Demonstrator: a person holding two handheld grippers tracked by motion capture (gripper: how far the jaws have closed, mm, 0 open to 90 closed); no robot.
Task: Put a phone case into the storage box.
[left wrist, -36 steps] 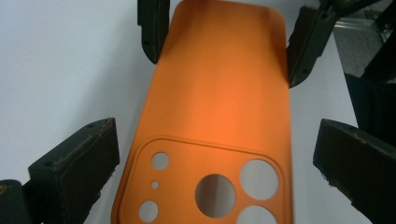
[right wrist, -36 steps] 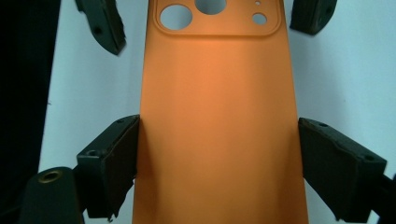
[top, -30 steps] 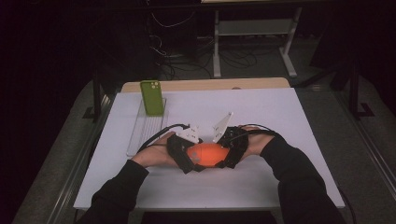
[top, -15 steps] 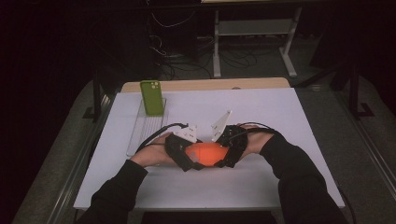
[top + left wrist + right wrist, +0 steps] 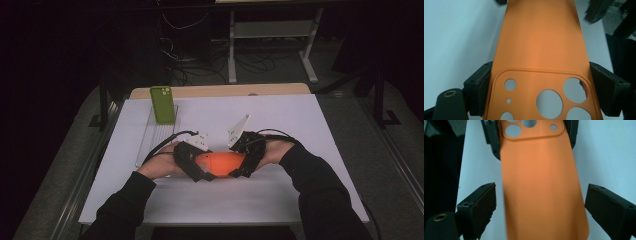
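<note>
1. My left gripper [image 5: 540, 82] pinches the camera end of the orange phone case [image 5: 220, 162]; its jaws have just been closing
2. My right gripper [image 5: 541, 207] has just been opening: jaws spread, pads off the case edges
3. Risk, as I judge it: held at one end, the case could sag or twist out
4. Over the white table [image 5: 300, 125] near 6 o'clock, its long axis runs 9 to 3, camera holes toward 9

room: dark | table [image 5: 300, 195]: white top | behind: metal frame [image 5: 270, 30], perhaps shelving
</note>
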